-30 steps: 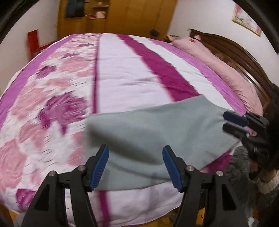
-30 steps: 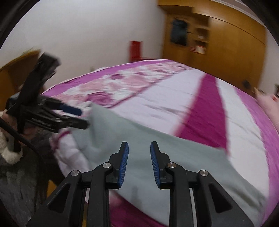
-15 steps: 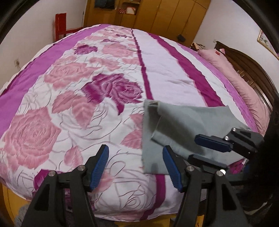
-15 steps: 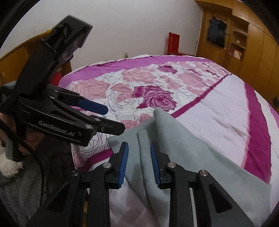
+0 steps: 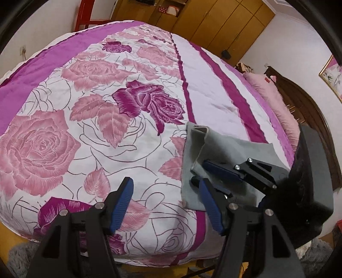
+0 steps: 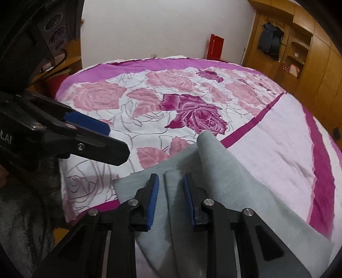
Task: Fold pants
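The grey pants [image 5: 235, 149] lie folded on the near right part of the bed, one corner of the top layer curled up [image 6: 205, 139]. My right gripper [image 6: 170, 177] hovers over their near edge. Its jaws are closing with a fold edge of the grey cloth [image 6: 171, 192] between the blue pads, and a gap still shows on the left side. In the left wrist view the right gripper [image 5: 197, 171] reaches in from the right over the cloth. My left gripper [image 5: 166, 205] stands open above the rose bedspread, left of the pants, holding nothing; the right wrist view shows the left gripper [image 6: 117, 142] at the left.
The rose-patterned bedspread [image 5: 85, 128] covers the whole bed, whose near edge runs just below the grippers. Pink pillows [image 5: 275, 100] and a dark headboard [image 5: 310, 111] are on the right. A wooden wardrobe [image 5: 213, 21] and a red chair [image 5: 85, 15] stand beyond.
The pants went from spread in the air to lying folded on the bed. My left gripper swung left off the cloth. The right gripper came down onto the near edge and its pads narrowed.
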The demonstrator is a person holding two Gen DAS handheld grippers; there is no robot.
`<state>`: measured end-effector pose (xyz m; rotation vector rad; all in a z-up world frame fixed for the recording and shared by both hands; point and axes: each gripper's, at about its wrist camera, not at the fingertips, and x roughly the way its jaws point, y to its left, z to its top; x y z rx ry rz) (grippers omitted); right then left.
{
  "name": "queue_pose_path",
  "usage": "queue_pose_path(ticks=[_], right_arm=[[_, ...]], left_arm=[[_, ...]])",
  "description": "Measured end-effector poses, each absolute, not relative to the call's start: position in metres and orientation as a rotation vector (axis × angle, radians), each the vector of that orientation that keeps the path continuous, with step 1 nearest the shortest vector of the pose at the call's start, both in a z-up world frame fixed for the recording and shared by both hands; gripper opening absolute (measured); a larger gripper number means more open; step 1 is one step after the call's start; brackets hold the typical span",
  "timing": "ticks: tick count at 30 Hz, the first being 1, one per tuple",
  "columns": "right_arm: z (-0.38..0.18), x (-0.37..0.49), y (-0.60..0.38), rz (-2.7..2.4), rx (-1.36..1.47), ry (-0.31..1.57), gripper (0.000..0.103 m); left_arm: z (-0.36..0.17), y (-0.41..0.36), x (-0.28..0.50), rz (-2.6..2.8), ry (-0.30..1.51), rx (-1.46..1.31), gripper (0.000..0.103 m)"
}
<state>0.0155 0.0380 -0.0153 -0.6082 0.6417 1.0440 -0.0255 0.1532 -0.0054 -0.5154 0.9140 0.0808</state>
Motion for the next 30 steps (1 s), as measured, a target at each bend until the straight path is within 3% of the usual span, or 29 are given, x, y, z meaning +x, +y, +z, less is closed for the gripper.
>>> queue_pose_path(ticks=[2, 6, 16, 26, 29, 30], right_arm=[[-0.016, 0.016, 0.038, 1.022, -0.607, 0.627, 0.0], [-0.007, 0.011, 0.031, 1.058, -0.581, 0.595, 0.0], [-0.001, -0.035, 0.035, 1.206, -0.736, 0.5, 0.0], [-0.01, -0.033, 0.044, 1.229, -0.682, 0.553, 0.0], [-0.016, -0.038, 0.044, 1.23, -0.706, 0.554, 0.004], [-0.011, -0.036, 0.041, 1.258, -0.673, 0.564, 0.01]], left_arm=[[-0.007, 0.155, -0.024, 0.074, 0.919, -0.53, 0.067], [-0.006, 0.156, -0.025, 0.06, 0.906, -0.539, 0.067], [-0.009, 0.177, -0.035, 0.093, 0.897, -0.64, 0.067], [-0.01, 0.177, -0.037, 0.101, 0.904, -0.636, 0.067], [-0.009, 0.174, -0.038, 0.093, 0.904, -0.626, 0.067], [-0.009, 0.174, -0.038, 0.091, 0.903, -0.626, 0.067]])
